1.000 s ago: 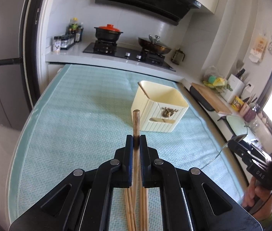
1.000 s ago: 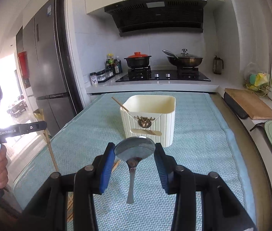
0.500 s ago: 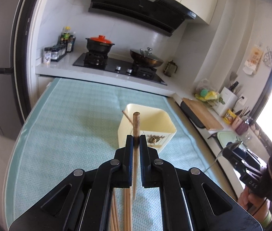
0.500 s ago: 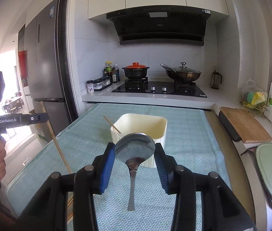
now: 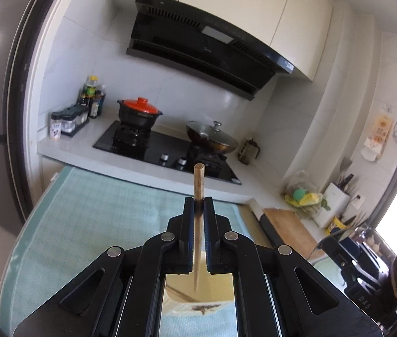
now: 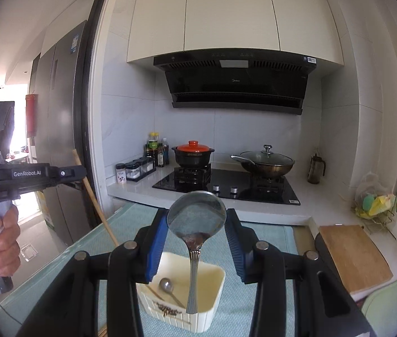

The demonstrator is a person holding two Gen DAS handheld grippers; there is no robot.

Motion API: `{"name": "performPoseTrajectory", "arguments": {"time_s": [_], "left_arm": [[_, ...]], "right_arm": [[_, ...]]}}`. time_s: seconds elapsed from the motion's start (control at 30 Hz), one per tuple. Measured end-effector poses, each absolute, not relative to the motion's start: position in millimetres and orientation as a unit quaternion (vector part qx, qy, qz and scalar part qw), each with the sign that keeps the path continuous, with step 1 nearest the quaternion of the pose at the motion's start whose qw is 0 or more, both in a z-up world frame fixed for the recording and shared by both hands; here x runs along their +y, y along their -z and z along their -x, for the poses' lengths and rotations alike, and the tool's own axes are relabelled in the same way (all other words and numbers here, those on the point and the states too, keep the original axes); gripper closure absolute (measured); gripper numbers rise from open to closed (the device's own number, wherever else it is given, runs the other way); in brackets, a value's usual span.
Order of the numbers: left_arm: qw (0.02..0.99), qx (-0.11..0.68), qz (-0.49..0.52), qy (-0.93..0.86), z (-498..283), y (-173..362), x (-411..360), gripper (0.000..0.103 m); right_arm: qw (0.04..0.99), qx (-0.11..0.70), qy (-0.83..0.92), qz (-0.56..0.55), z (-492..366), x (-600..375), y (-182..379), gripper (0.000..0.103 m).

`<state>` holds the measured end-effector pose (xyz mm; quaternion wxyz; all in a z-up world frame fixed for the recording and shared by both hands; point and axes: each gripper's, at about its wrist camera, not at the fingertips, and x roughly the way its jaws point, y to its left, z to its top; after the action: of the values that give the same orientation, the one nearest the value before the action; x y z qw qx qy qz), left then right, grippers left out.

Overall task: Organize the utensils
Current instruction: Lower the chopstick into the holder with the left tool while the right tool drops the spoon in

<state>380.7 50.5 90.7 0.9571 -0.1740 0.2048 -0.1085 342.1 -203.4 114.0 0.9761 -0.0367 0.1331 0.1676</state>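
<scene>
My left gripper (image 5: 198,205) is shut on a wooden chopstick (image 5: 198,185), held upright with its thin tip hanging over the cream utensil box (image 5: 198,289) below. My right gripper (image 6: 197,219) is shut on a metal spoon (image 6: 197,216) by its bowl, handle hanging down into the cream box (image 6: 212,309). A small spoon (image 6: 166,285) and a chopstick lie inside that box. In the right wrist view the left gripper (image 6: 30,175) and its chopstick (image 6: 94,199) show at the left.
The teal mat (image 5: 91,213) covers the table. Behind it are a stove with a red-lidded pot (image 6: 192,156) and a wok (image 6: 263,163). A cutting board (image 6: 352,255) lies on the right. More chopsticks (image 6: 103,331) lie on the mat beside the box.
Both grippers rose and moved forward over the cream box. The chopstick tip and the spoon handle now hang above or inside the box instead of in front of it.
</scene>
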Motion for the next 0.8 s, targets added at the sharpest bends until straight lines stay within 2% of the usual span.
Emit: {"name": "performPoseTrajectory", "arguments": {"time_s": [0.13,0.37,0.6,0.63,0.7,0.77,0.8], "left_arm": [[0.952,0.24,0.164,0.096,-417,-61,34,0.099],[0.924,0.338,0.157,0.084,-458,0,23,0.099],[0.914,0.374,0.137,0.07,-467,20,18,0.097],[0.915,0.375,0.135,0.066,-467,19,18,0.093],[0.915,0.375,0.135,0.067,-460,15,23,0.076],[0.92,0.364,0.128,0.062,-447,7,30,0.054],[0.924,0.357,0.122,0.062,-437,2,35,0.05]], "right_arm": [[0.97,0.166,-0.172,0.036,-388,-197,-88,0.061],[0.934,0.316,-0.163,0.029,-460,-193,-12,0.061],[0.919,0.373,-0.129,0.006,-492,-203,21,0.06],[0.92,0.372,-0.123,0.008,-493,-203,22,0.058],[0.923,0.368,-0.114,0.008,-493,-205,18,0.051],[0.927,0.358,-0.109,-0.001,-483,-212,10,0.048],[0.93,0.353,-0.106,-0.003,-478,-215,5,0.048]]}}
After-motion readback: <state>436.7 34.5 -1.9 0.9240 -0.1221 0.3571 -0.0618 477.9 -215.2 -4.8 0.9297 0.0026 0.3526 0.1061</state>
